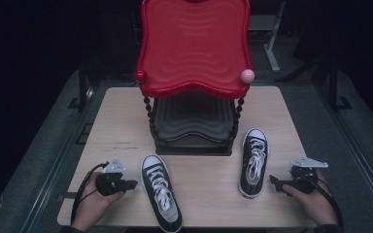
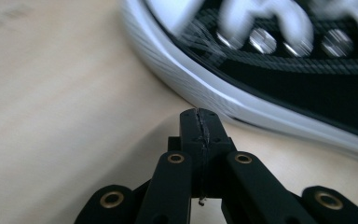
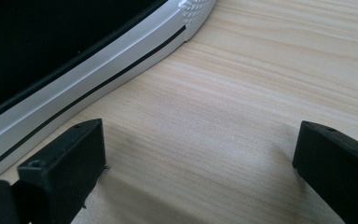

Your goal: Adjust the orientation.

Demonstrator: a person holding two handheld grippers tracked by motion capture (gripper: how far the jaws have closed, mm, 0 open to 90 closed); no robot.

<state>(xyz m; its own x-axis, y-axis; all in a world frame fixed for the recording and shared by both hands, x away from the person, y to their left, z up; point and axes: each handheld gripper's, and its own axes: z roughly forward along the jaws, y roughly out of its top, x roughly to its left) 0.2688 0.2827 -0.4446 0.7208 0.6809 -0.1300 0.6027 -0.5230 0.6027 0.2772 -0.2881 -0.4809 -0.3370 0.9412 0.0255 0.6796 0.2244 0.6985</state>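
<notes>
Now both sneakers lie toe-first toward the red stand (image 1: pixel 194 48); left gripper (image 1: pixel 126 185), jaws pressed together, sits just beside the left sneaker (image 1: pixel 161 191); right gripper (image 1: pixel 278 183), spread wide, beside the right sneaker (image 1: pixel 253 162).

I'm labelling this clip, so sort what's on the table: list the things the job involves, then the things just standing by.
In the job:
left shoe, just beside the shut left claw
right shoe, next to the open right claw

Standing by:
red two-tier rack at the back of the table
pink knob on the rack's corner
</notes>
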